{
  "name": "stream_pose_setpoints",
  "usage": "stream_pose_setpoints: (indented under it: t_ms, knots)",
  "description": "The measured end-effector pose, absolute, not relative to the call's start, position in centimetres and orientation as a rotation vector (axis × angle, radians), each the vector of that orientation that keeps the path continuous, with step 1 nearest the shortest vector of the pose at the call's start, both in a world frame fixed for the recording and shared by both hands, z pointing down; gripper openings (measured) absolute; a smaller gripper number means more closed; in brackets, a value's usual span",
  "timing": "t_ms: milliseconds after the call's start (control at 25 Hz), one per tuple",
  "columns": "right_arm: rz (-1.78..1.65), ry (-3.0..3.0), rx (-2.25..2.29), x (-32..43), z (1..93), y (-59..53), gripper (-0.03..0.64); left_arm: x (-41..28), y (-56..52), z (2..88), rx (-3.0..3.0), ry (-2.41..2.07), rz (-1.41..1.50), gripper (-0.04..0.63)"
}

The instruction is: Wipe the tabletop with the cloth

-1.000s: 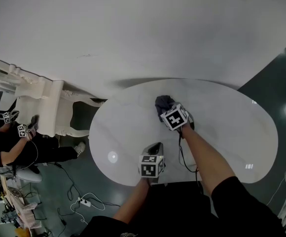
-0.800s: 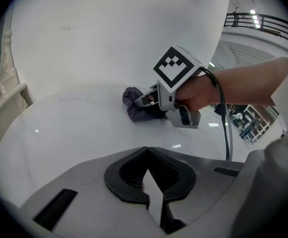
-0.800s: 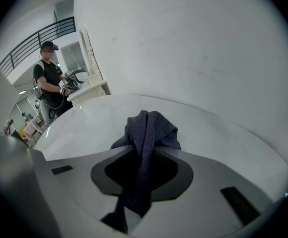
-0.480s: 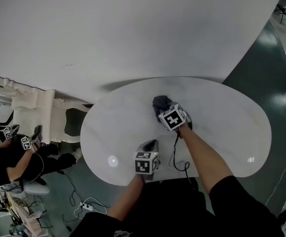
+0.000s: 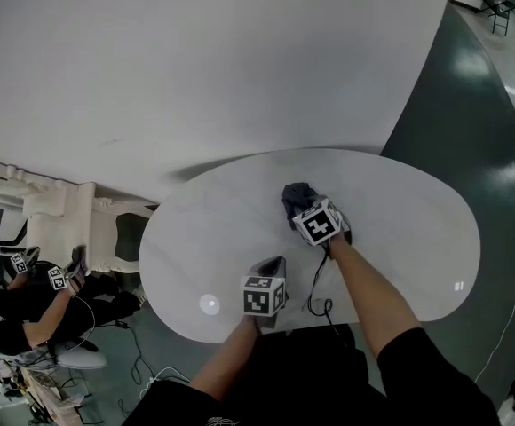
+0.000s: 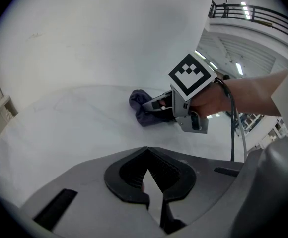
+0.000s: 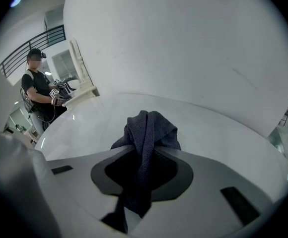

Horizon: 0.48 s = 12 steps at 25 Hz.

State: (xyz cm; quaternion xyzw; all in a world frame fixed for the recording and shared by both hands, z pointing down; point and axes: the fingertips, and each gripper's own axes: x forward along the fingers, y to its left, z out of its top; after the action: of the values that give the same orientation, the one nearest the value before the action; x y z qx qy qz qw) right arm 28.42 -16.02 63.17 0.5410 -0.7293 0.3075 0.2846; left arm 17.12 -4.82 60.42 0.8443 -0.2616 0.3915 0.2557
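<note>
Dark blue-grey terry, the cloth (image 7: 150, 131) sits bunched on the white oval surface (image 5: 408, 238), roughly midway across it and toward its far side. In the right gripper view we see a twisted fold of it running back between the jaws of the right gripper (image 7: 143, 168), which are clamped on it, standing only as far apart as the fabric's thickness. The loose bulk of the cloth spills out ahead of the jaws onto the surface, and a short tail hangs behind them. From the head view we find the cloth (image 5: 297, 194) just ahead of the right gripper (image 5: 303, 208), with the marker cube riding behind it.

The left gripper (image 6: 152, 181) holds nothing: we see its jaws together at the tips, with bare surface beyond them. In the head view it (image 5: 274, 264) hangs over the near part of the surface, apart from the cloth; we cannot tell whether it touches.

A black cable (image 5: 319, 305) trails along the right arm. Off the left end of the surface stand a white carved chair (image 5: 62, 216) and another person (image 5: 27, 304) on the dark green floor (image 5: 471, 105).
</note>
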Motion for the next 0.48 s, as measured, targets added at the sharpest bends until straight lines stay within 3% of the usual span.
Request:
stream_pose_setpoints:
  t_ms: [480]
  knots:
    - [0.915,-1.85,1.578,37.9,63.9,-9.4,0.075,25.6,-1.6,60.9,2.339,-0.578,1.053,0.003]
